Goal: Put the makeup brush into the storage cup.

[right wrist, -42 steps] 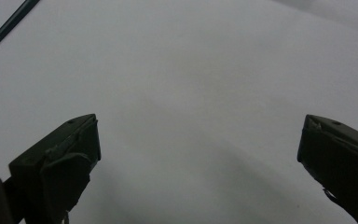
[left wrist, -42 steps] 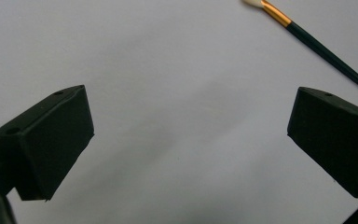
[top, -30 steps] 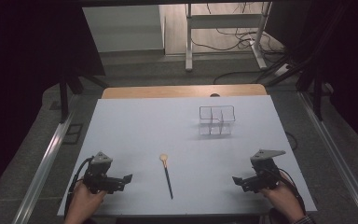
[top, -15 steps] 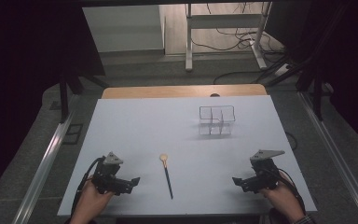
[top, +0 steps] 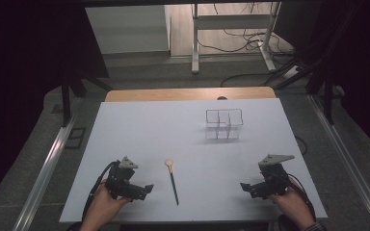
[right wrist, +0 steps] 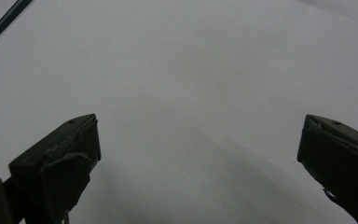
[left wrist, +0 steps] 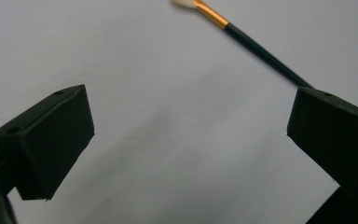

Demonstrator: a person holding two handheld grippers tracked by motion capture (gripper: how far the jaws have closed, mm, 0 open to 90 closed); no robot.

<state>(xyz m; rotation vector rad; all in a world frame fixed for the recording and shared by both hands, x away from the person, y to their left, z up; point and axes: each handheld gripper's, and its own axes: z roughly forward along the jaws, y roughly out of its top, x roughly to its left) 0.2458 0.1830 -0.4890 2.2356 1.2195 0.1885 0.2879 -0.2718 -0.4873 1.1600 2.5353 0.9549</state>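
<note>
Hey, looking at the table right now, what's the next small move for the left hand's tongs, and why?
Probably ease the left tongs a little further toward the paintbrush and centre its dark handle between the jaws. They stand wide open with nothing between them, and in the left gripper view the handle passes behind one jaw rather than through the gap. The right tongs, also open, sit farther off.

a white table (top: 139, 144) stands on grey floor (top: 139, 72), dark surroundings at both sides, cables (top: 241, 41) lying beyond.

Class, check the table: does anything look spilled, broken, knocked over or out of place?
Nothing stands out. The spoon lies flat on the table, the clear organizer stands upright and both grippers, left and right, are open.
</note>
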